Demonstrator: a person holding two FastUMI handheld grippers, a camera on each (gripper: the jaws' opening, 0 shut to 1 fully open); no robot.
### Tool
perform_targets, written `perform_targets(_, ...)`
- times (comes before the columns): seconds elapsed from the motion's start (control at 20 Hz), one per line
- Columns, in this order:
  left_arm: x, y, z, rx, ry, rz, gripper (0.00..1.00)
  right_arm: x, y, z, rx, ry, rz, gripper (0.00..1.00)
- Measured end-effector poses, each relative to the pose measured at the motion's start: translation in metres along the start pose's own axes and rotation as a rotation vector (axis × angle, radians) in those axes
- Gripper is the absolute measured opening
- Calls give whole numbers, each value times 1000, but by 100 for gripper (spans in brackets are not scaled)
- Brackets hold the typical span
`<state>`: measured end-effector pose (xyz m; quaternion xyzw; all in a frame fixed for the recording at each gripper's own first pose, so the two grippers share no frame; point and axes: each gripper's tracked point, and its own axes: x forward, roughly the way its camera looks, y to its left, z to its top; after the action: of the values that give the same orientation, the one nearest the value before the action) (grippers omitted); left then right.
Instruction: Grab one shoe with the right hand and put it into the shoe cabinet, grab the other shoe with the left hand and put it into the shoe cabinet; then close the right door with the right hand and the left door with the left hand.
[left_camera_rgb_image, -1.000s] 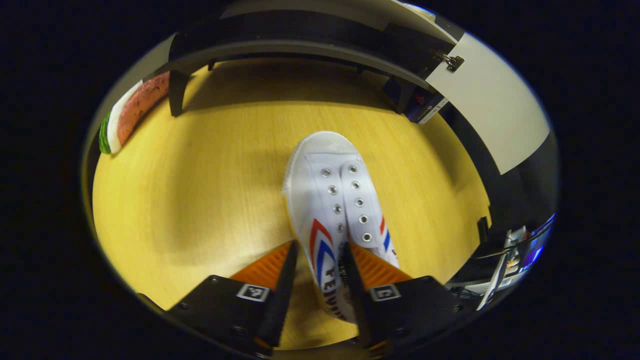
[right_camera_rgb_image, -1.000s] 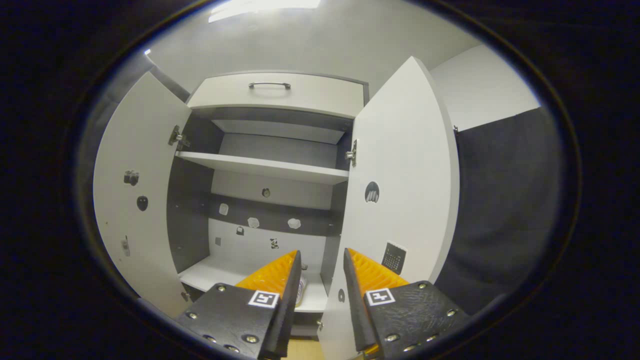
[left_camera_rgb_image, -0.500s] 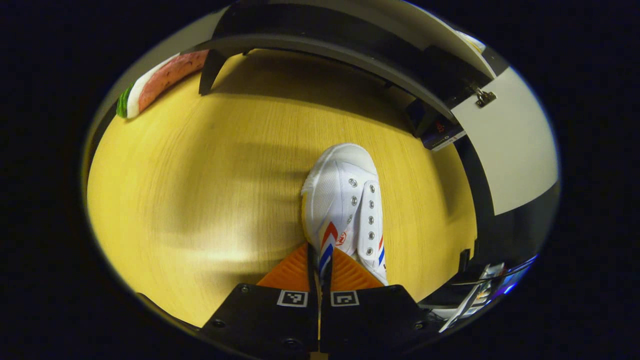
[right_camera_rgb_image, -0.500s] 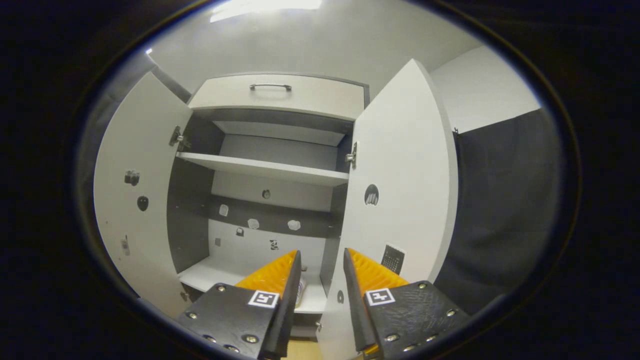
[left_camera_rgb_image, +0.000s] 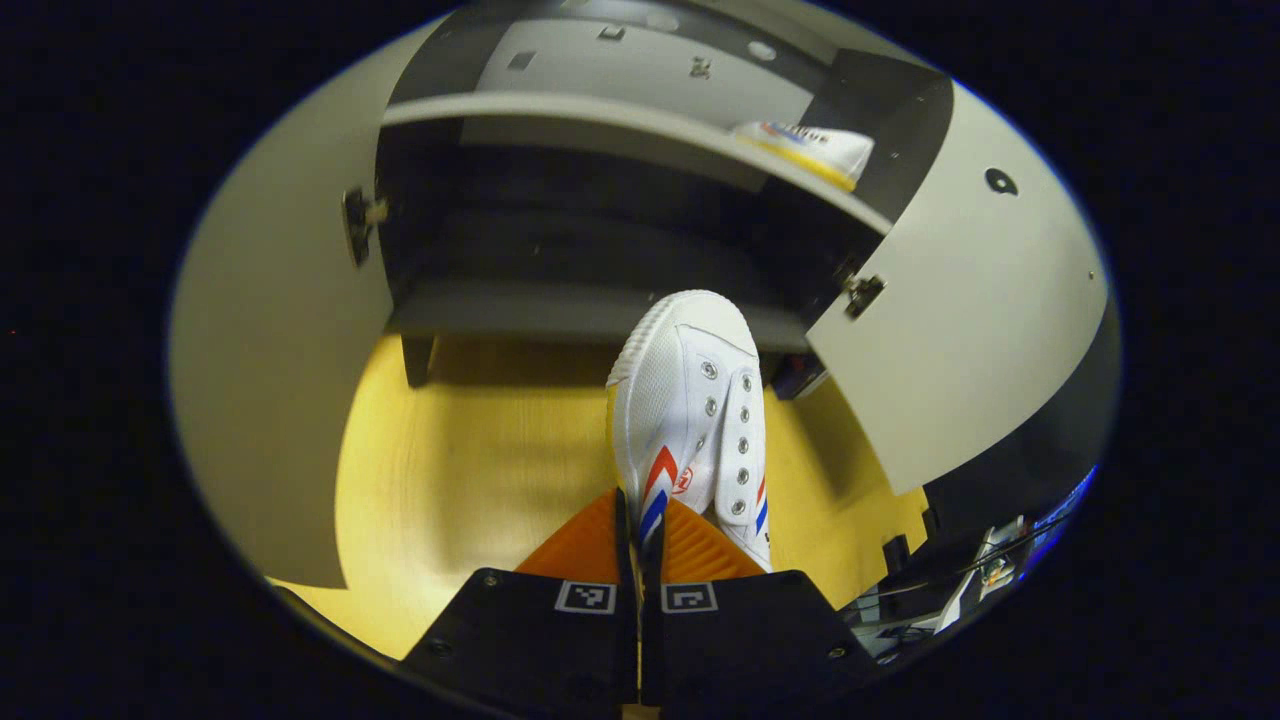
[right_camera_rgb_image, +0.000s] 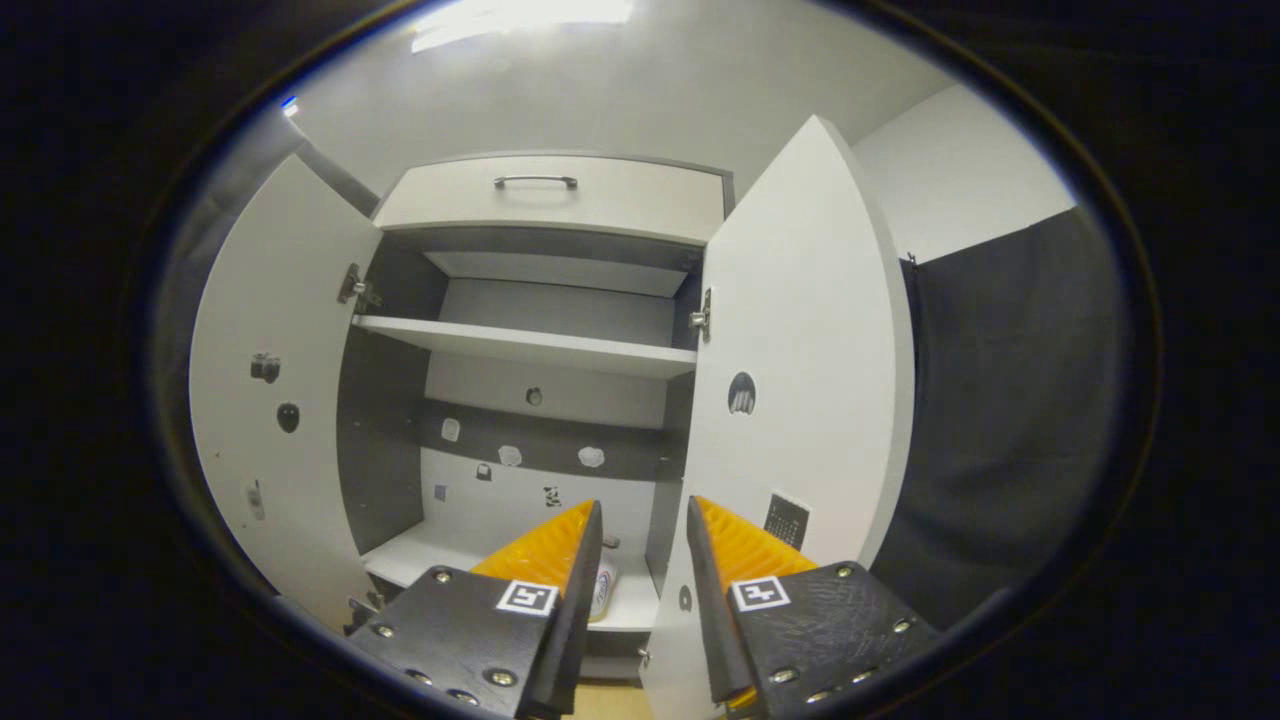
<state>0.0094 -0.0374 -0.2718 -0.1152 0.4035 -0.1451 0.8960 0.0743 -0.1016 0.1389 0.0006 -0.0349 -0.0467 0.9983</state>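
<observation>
White shoe (left_camera_rgb_image: 690, 400) is pinched by your left gripper (left_camera_rgb_image: 640, 530) before the open shoe cabinet (left_camera_rgb_image: 620, 120); your right gripper (right_camera_rgb_image: 643, 560) hangs open, empty.

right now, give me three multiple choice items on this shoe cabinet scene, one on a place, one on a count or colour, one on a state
1. Where does the shoe that is already stored lie?
A. on the wooden floor
B. on the cabinet's bottom shelf
C. on top of the drawer

2. What colours are the chevron stripes on the held shoe?
A. green and yellow
B. black and grey
C. red and blue

3. How do the cabinet doors stand?
A. both open
B. both shut
C. left shut, right open

Answers:
1 B: the stored shoe rests on the bottom shelf.
2 C: the white sneaker pinched in the left gripper bears red and blue stripes.
3 A: the left door and right door both swing out from the cabinet, past the open right gripper.
</observation>
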Motion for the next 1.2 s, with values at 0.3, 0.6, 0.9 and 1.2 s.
perform_targets(0.3, -76, -16, 120, 66, -205, -66, 2, -1, -6, 3, -1, -7, 11, 49)
perform_targets(0.6, -80, -29, 246, 103, -391, -60, 2, -14, -14, 3, -18, 1, 30, 48)
perform_targets(0.9, -39, -25, 323, 53, -434, -48, 2, -34, -25, 2, -68, 17, 22, 49)
perform_targets(1.2, 4, 2, 337, 5, -374, 4, 2, -49, -55, 12, -71, 3, -47, 48)
